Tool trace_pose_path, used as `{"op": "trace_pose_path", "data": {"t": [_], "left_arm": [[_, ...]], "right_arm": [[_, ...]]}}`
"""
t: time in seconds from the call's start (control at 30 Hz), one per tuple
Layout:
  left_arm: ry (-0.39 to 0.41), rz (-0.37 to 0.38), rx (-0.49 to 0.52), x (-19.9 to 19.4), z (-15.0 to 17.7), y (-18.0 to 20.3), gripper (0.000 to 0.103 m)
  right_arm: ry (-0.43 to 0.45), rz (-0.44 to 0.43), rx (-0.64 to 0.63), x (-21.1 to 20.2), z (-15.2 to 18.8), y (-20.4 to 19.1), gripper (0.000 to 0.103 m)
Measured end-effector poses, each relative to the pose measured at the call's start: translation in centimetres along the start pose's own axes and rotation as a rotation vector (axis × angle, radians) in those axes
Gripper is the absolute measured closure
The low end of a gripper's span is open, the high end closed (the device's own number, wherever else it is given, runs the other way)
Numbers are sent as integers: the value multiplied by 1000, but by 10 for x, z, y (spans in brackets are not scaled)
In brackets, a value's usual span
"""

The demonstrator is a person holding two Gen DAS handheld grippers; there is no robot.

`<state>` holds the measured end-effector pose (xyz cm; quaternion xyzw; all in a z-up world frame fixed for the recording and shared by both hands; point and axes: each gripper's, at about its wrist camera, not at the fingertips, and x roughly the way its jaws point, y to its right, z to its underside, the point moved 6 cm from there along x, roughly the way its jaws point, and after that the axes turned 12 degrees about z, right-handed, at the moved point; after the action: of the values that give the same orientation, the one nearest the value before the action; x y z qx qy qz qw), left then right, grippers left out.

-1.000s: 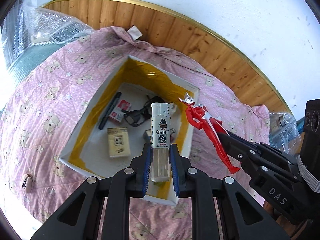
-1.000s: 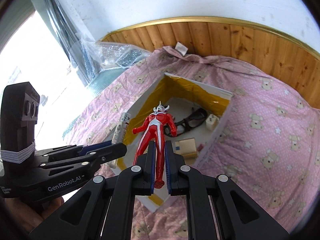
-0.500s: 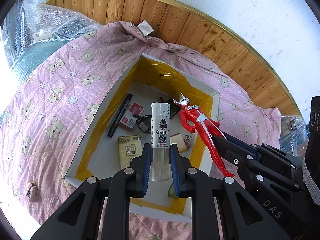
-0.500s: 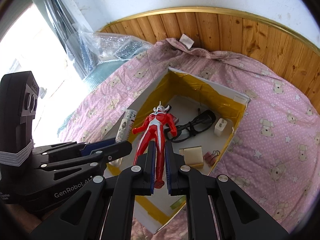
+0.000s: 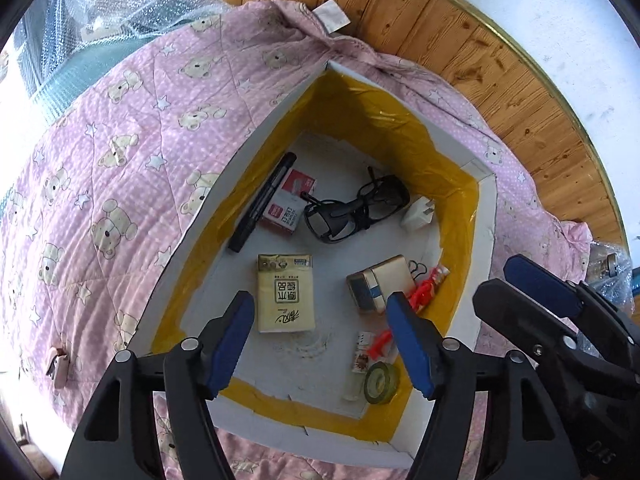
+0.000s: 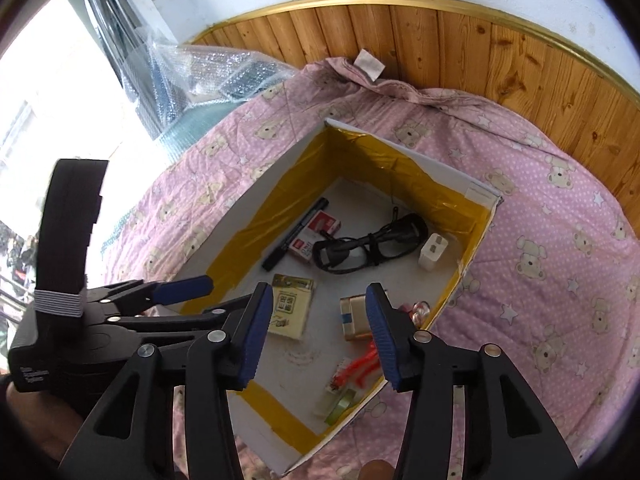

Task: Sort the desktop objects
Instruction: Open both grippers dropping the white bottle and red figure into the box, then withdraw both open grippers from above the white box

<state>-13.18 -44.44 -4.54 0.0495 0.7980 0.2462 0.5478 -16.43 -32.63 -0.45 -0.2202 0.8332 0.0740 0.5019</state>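
Chinese characters, upside down, on tissue pack (image 5: 285, 293) between left tongs (image 5: 320, 344); otherwise nothing legible.

Counts, inside one box (image 5: 486, 216): one black pen (image 5: 262, 208), one red-and-white carton (image 5: 289, 205), one pair of black glasses (image 5: 356, 210), one white charger plug (image 5: 417, 218), one tissue packet (image 5: 285, 292), one gold case (image 5: 380, 282), one tape roll (image 5: 381, 382), one red figure (image 5: 424, 292), one lighter (image 5: 358, 368). Hand-held grippers: two.
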Motion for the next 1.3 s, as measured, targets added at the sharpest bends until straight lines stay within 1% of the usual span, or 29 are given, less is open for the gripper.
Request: {"op": "trace_pose_path", "data": {"t": [0.13, 0.17, 0.2, 0.27, 0.37, 0.67, 0.8, 0.9, 1.03, 1.13, 1.3], "left_arm": [[-11, 0, -8, 2, 5, -1, 33], [-14, 2, -9, 2, 6, -1, 33], [-16, 4, -9, 1, 7, -2, 33], [-19, 5, -18, 0, 8, -4, 33], [-19, 10, -27, -5, 12, -6, 33], [-52, 17, -5, -19, 32, 2, 33], [-73, 28, 6, -23, 44, 6, 33], [-84, 36, 12, -25, 52, 9, 33], [-101, 52, 24, -29, 62, 16, 33], [-116, 65, 35, -33, 68, 21, 33], [-129, 62, 45, -37, 74, 24, 33]], "right_arm": [[-12, 36, -13, -1, 4, -2, 50], [-21, 59, -19, 0, 5, -2, 49], [-29, 82, -26, 0, 6, -2, 45], [-46, 113, -39, -1, 8, -2, 43], [-66, 79, -30, -6, 13, -3, 43], [-125, 33, 21, -20, 29, 6, 42], [-143, 25, 6, -26, 38, 7, 42], [-173, 21, 5, -28, 47, 8, 41], [-197, 21, -2, -32, 54, 8, 38], [-201, 27, -19, -35, 57, 5, 38], [-205, 41, -42, -34, 59, -2, 37]]}}
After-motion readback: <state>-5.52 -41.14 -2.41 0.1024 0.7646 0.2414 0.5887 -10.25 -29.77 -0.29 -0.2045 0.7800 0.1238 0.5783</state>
